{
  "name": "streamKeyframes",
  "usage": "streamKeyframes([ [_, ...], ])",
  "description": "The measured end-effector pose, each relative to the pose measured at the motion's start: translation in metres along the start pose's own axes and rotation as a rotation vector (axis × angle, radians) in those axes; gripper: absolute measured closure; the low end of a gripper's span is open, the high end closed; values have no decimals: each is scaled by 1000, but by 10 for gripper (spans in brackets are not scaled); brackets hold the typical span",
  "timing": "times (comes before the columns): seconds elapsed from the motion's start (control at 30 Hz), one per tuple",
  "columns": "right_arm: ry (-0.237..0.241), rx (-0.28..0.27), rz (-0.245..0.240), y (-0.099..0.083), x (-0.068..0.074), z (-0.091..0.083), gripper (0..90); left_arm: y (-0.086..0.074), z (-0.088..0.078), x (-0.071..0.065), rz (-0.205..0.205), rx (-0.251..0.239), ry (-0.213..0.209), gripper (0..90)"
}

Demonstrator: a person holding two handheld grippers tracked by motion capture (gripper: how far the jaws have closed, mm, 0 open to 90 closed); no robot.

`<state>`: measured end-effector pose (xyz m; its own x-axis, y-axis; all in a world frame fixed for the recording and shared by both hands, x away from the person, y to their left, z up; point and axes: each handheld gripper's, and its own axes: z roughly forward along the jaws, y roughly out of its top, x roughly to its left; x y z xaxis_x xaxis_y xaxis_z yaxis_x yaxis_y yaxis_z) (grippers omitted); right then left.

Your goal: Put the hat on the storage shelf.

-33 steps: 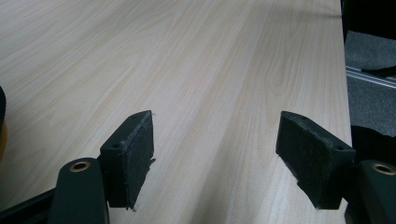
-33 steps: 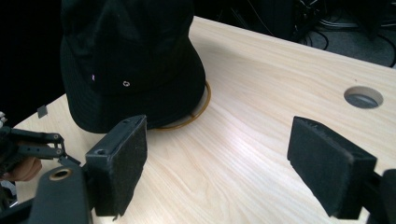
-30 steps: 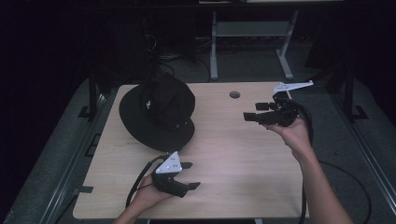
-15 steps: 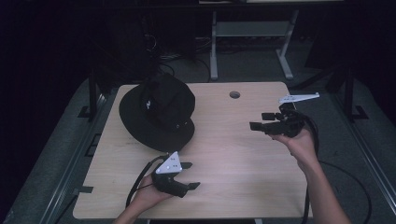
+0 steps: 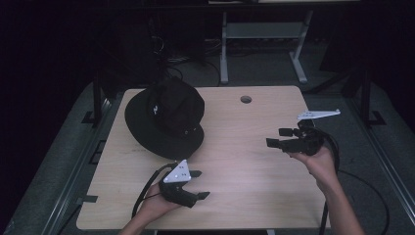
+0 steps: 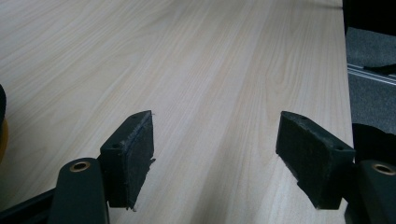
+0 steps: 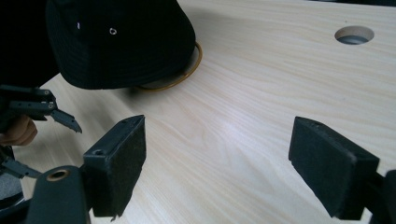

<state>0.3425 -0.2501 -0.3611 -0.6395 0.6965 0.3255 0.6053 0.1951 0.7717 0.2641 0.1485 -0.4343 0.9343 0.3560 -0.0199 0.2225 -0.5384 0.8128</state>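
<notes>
Left gripper (image 5: 199,184), jaws wide and empty, sits just below the black hat (image 5: 165,117), nearer than the equally open right gripper (image 5: 275,137).

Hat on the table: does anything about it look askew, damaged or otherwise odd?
Nothing looks damaged. The black hat sits crown up at the table's far left. One oddity: in the right gripper view a yellowish ring peeks from under its brim. Both tongs, left and right, are open and clear of it.

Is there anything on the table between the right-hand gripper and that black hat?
Nothing: bare table separates the right gripper from the hat, in the high view.
</notes>
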Motion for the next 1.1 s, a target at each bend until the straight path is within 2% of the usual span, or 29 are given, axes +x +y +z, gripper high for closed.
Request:
streamKeyframes([
  [0.47, -2, -4, 35, -32, -2, -7, 182, 0, 0, -2, 2, -5, 2, 273],
  [0.5, -19, 0, 29, -38, -2, -8, 183, 0, -1, -2, 4, -4, 2, 273],
  [0.63, -31, 5, 43, -49, -3, -10, 183, 0, -1, -3, 6, -8, 2, 273],
  [1.1, -44, 0, 61, -77, -1, -15, 181, -1, -2, -2, 7, -1, 7, 273],
])
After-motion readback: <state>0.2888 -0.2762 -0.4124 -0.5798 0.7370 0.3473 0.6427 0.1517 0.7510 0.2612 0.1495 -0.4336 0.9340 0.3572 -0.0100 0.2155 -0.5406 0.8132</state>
